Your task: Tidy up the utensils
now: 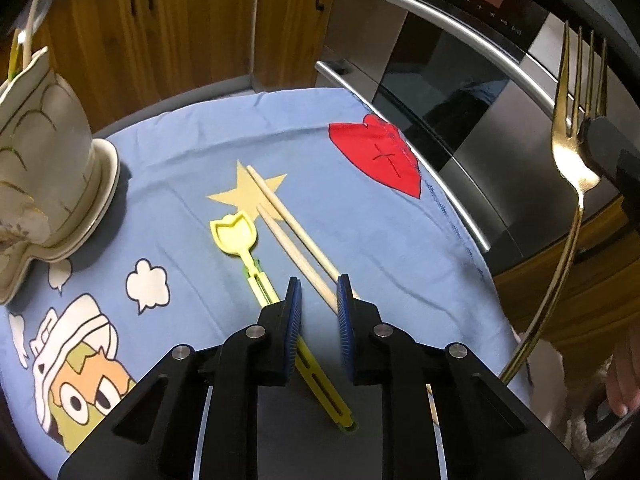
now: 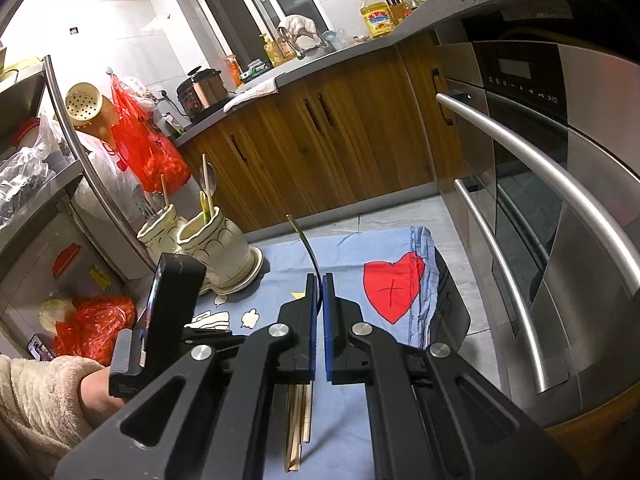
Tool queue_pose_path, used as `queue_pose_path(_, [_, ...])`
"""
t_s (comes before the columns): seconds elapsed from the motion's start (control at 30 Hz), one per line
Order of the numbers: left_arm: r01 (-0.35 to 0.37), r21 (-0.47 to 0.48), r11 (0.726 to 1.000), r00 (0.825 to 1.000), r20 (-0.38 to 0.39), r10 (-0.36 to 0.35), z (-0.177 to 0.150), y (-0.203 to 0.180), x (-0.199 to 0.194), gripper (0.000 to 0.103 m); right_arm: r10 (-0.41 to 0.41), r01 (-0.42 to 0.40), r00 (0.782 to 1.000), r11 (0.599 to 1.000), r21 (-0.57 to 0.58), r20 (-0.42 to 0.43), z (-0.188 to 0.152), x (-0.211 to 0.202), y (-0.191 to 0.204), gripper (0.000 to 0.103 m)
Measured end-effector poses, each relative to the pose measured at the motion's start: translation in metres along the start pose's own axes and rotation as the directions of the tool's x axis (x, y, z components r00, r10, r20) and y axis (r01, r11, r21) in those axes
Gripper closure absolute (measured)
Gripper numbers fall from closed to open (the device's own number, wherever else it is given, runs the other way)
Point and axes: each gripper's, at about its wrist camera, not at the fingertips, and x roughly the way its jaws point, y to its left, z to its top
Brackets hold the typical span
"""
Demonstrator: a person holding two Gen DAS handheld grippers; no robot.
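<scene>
Left wrist view shows our left gripper [image 1: 319,294] lowered over the blue cloth [image 1: 360,232], its jaws narrowed around the near ends of the two chopsticks [image 1: 294,236], though we cannot tell whether the pads press on them yet. The yellow spoon [image 1: 240,240] lies just beside. Our right gripper [image 2: 319,292] is clamped on the gold fork [image 1: 572,184], held upright off the table. We judge the grip needs both sticks caught together, squarely between the pads, before we lift toward the ceramic holder [image 1: 44,152] at the cloth's left.
</scene>
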Motion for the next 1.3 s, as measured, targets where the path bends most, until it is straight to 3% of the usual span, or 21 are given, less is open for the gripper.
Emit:
queue_pose_path(0.27, [-0.112, 0.084, 0.990, 0.994, -0.006, 0.113, 0.011, -0.021, 0.012, 0.083, 0.013, -0.013, 1.000, 1.000, -0.022, 0.011, -0.001, -0.009, 0.008, 0.101])
queue_pose_path(0.43, [-0.128, 0.102, 0.987, 0.992, -0.006, 0.129, 0.012, -0.021, 0.013, 0.087, 0.016, -0.015, 1.000, 1.000, -0.025, 0.011, 0.000, -0.009, 0.010, 0.101])
queue_pose_path(0.57, [-0.089, 0.059, 0.994, 0.996, 0.015, 0.088, 0.010, -0.013, 0.010, 0.093, 0.018, -0.018, 1.000, 0.999, -0.030, 0.014, -0.001, -0.013, 0.015, 0.101])
queue_pose_path(0.63, [-0.037, 0.034, 0.999, 0.999, 0.028, 0.036, 0.008, -0.008, 0.005, 0.103, 0.018, -0.018, 1.000, 0.999, -0.031, 0.015, -0.001, -0.015, 0.017, 0.101])
queue_pose_path(0.9, [0.055, 0.018, 0.998, 0.997, 0.054, -0.056, 0.000, -0.001, -0.014, 0.103, 0.011, -0.011, 1.000, 0.999, -0.050, 0.017, -0.001, -0.019, 0.029, 0.100])
queue_pose_path(1.07, [0.083, -0.034, 0.996, 0.997, 0.005, -0.083, -0.007, 0.002, -0.017, 0.103, 0.007, -0.006, 1.000, 0.998, -0.058, 0.017, -0.001, -0.019, 0.034, 0.100])
queue_pose_path(1.23, [0.096, -0.024, 0.995, 0.995, -0.024, -0.097, -0.022, -0.010, -0.024, 0.094, 0.002, -0.002, 1.000, 0.998, -0.062, 0.011, -0.001, -0.022, 0.034, 0.100])
queue_pose_path(1.3, [0.073, -0.001, 0.997, 0.997, -0.032, -0.073, -0.027, -0.018, -0.024, 0.081, 0.001, 0.000, 1.000, 0.998, -0.070, 0.010, -0.002, -0.025, 0.034, 0.100])
